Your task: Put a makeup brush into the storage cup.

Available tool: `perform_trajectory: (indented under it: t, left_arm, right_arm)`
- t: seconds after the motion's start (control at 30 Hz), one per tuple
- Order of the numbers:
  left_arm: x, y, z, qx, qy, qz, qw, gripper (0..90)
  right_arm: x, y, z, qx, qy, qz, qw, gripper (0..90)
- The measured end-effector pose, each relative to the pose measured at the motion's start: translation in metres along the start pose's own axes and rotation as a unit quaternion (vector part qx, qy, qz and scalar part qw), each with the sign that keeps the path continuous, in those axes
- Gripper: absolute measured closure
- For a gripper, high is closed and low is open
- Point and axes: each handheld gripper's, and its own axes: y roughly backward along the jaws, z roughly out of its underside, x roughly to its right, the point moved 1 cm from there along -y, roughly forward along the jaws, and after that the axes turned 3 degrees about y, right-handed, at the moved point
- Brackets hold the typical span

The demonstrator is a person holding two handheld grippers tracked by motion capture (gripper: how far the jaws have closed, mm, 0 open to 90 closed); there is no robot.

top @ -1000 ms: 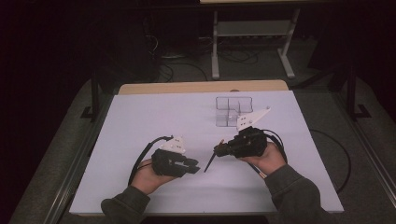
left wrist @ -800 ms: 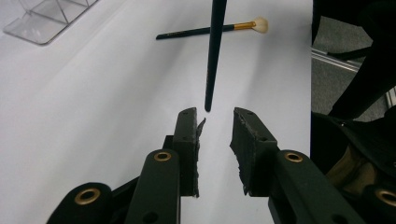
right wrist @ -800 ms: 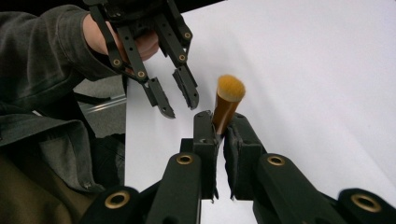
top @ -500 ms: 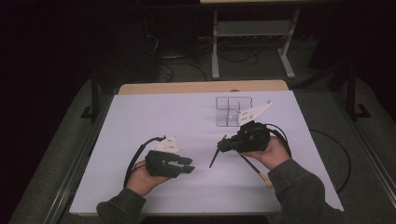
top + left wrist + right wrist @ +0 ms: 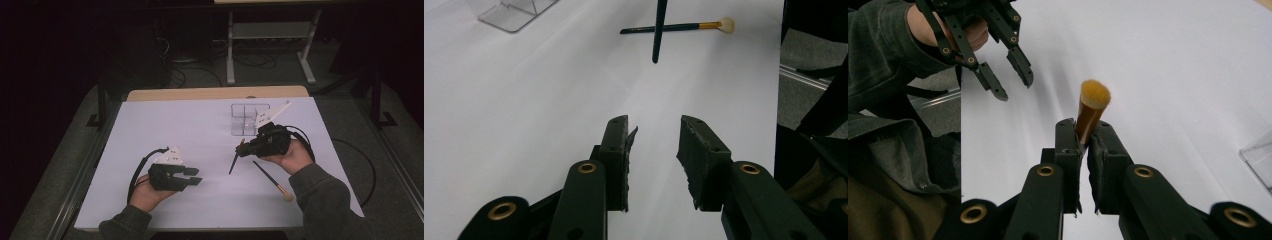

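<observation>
Above the desk (image 5: 165,125), the right gripper (image 5: 1083,142) has its jaws clamped on one brush (image 5: 1092,107); another brush (image 5: 272,180) lies waiting. Left gripper (image 5: 654,150), empty, has just been opening; organizer (image 5: 245,119) looks unfilled.

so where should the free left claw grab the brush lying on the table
Take the brush on the table by its thin black handle near the middle, coming straight down with the open left claw and its jaws across the shaft. It lies flat on the white table, slanting towards the person, with the pale bristle tip nearest them, best left untouched.
</observation>
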Motion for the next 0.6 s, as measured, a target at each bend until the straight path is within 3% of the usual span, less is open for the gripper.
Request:
perform_trajectory:
  t: [0.6]
  left_arm:
    - [-0.005, 0.014, 0.013, 0.018, 0.015, -0.025, 0.9994, 61.2]
  right_arm:
    - [0.013, 0.01, -0.013, -0.021, 0.007, 0.026, 0.9994, 82.8]
